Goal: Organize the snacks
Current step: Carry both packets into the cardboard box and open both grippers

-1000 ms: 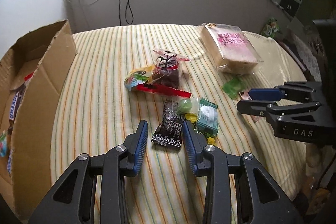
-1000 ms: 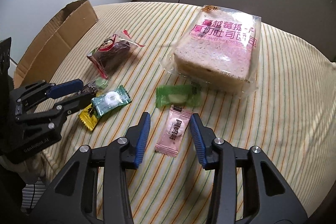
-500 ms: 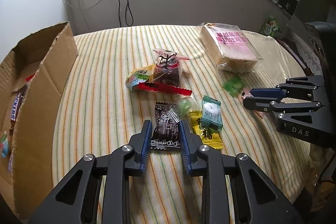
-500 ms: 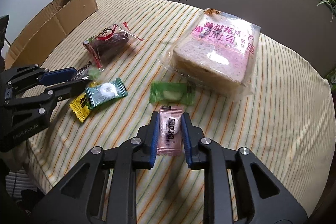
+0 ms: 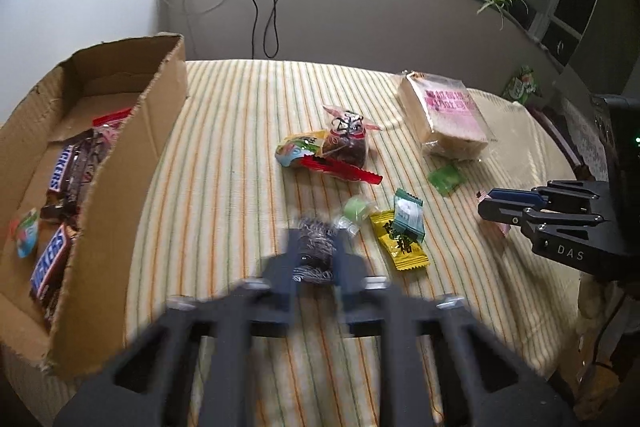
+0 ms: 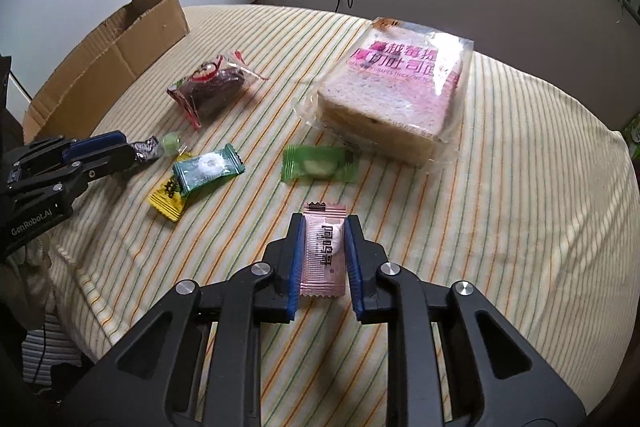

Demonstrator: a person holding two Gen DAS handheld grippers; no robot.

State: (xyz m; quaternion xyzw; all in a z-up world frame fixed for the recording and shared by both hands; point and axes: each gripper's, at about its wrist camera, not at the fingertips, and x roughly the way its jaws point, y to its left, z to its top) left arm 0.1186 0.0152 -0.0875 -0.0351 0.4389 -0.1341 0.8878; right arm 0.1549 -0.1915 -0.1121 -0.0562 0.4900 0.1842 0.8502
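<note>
Both claws had just clamped shut, the left gripper (image 5: 316, 259) on the black foil snack packet (image 5: 314, 253) and the right gripper (image 6: 322, 259) on the pink candy wrapper (image 6: 323, 251), each barely off the striped tablecloth (image 6: 500, 227), ready for the open cardboard box (image 5: 120, 163).

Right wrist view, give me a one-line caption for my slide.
Right gripper clamps a pink candy packet above the striped tablecloth, with wrapped sweets and packaged bread beyond.

Each camera sits just behind its own fingers and looks steeply down at the striped tabletop (image 6: 500, 187) from close by. Both views share the bread pack (image 5: 444, 119) and cardboard box (image 6: 116, 67) (seen from opposite sides).
</note>
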